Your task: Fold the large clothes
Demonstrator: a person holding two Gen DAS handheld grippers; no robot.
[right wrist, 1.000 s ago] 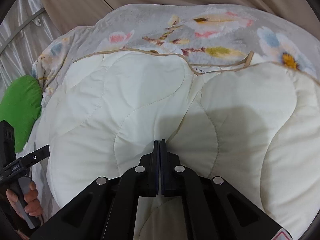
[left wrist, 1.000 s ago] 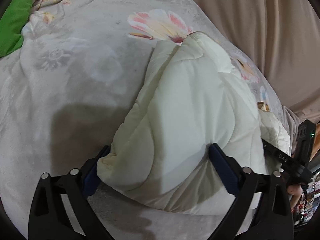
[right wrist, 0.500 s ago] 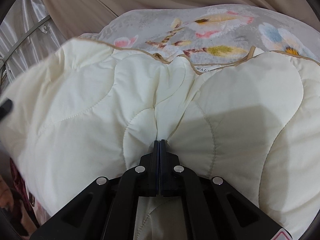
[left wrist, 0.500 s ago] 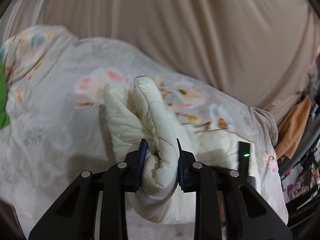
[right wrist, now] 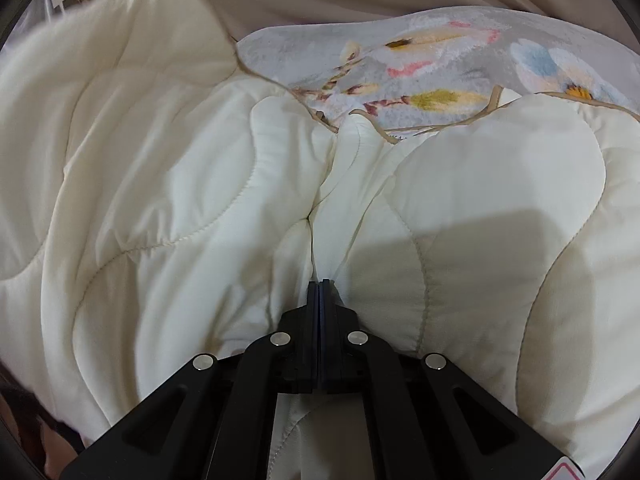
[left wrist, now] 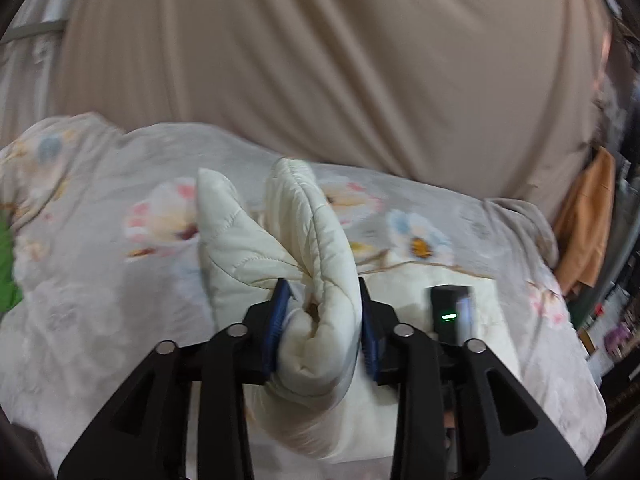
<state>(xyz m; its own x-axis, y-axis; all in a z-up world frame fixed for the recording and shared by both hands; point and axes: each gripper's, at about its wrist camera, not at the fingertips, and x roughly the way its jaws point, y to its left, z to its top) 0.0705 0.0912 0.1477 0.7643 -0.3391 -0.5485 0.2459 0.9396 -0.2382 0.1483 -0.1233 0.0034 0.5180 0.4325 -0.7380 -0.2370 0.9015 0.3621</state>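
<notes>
A cream quilted garment (left wrist: 240, 256) lies on a floral bedspread (left wrist: 100, 280). My left gripper (left wrist: 322, 286) is raised above the bed with a thick bunched fold of the garment between its blue pads. The pads press on both sides of the fold, and the jaws are opening slightly. In the right wrist view the garment (right wrist: 160, 200) fills most of the picture, its left part lifted. My right gripper (right wrist: 320, 282) is shut with the fabric creases converging at its tips, pinching the garment low against the bed. The right gripper's body (left wrist: 448, 312) shows a green light in the left wrist view.
A beige curtain (left wrist: 320, 60) hangs behind the bed. A green cushion (left wrist: 6, 264) sits at the far left edge. An orange cloth (left wrist: 584, 216) and cluttered shelves stand to the right. The floral bedspread (right wrist: 440, 64) shows beyond the garment.
The left gripper closed on the garment's edge and lifted it, tilting up toward the curtain. The garment's left side rose in the right wrist view. The right gripper stayed in place.
</notes>
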